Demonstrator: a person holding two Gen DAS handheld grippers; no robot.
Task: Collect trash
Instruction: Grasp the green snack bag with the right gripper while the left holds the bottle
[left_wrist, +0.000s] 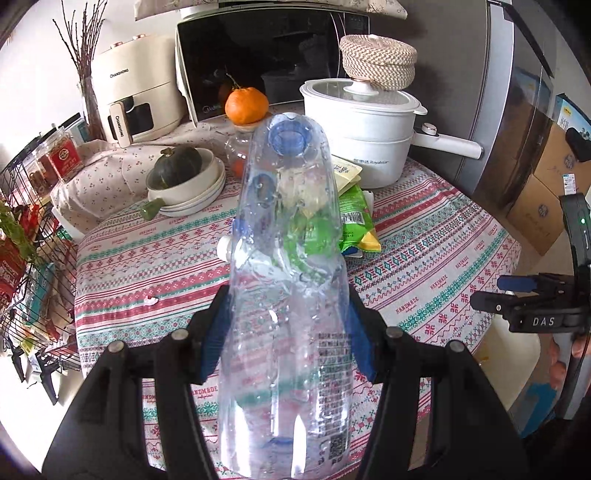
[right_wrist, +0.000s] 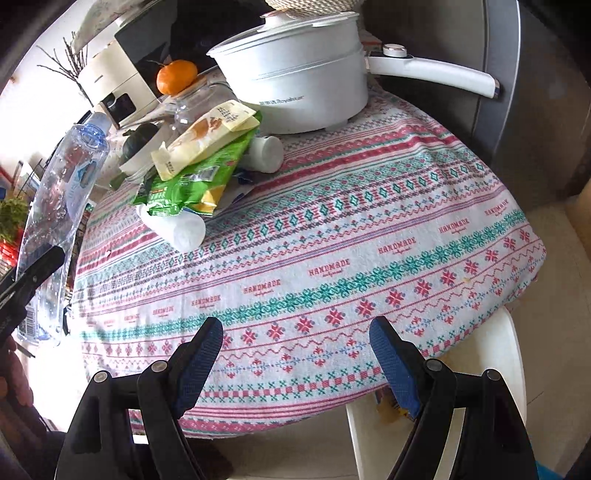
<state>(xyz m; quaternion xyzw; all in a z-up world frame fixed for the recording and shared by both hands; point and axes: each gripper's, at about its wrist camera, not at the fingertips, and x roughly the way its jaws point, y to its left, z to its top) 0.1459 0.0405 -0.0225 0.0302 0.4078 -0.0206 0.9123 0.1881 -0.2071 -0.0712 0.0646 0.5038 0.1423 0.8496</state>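
The wrappers (right_wrist: 192, 173) lay piled on the tablecloth (right_wrist: 332, 236) before the pot (right_wrist: 295, 85), a small bottle (right_wrist: 177, 227) under their near edge; a tangerine (right_wrist: 176, 76) sat behind, left.

Black fingers (right_wrist: 199, 354) with blue textured pads, silver pivot screws

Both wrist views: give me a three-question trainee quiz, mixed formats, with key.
1. True or false: the left gripper is shut on the plastic bottle.
2. The right gripper is: A) holding a wrapper B) open and empty C) on the pot.
3. What lies on top of the green snack bag?

Key: 1 true. 2 B. 3 a cream-coloured pouch.
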